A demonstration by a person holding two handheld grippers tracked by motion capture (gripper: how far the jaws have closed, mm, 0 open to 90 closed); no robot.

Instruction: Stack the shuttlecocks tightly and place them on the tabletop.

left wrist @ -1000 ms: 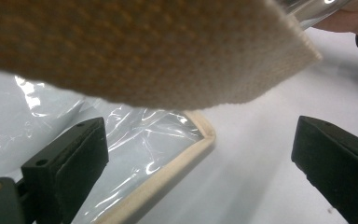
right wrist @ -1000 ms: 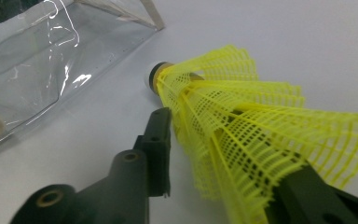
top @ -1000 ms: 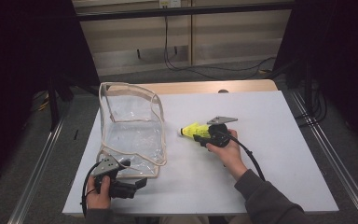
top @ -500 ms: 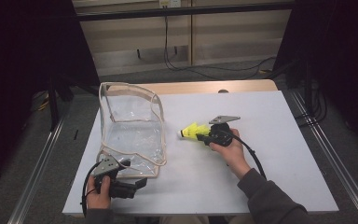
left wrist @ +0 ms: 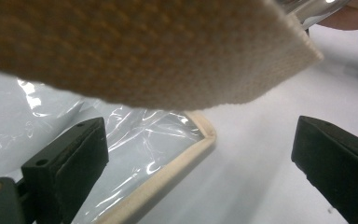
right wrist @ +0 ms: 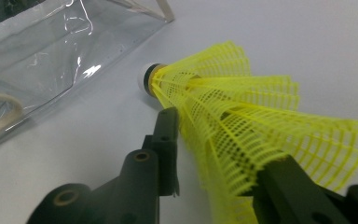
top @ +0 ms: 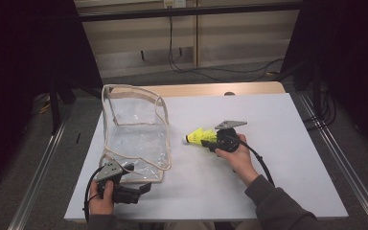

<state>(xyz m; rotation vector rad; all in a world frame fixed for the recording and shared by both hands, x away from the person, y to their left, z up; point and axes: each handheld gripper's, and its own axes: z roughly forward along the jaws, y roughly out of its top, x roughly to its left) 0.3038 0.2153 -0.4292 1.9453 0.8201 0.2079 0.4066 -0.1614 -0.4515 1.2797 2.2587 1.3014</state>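
Shuttlecock (top: 199, 137) sits between right tongs (top: 211, 140) beside pouch (top: 136, 134).

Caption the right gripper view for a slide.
Right gripper grips a yellow mesh shuttlecock beside a clear plastic pouch on the white table.

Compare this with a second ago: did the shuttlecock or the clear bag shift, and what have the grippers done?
Little changed. The right gripper has the yellow shuttlecock between its jaws, which closed further and have just been opening a little; the shuttlecock lies in the same spot on the table, cork toward the clear bag. The bag has not moved. The left gripper stays at the bag's near corner, jaws open.
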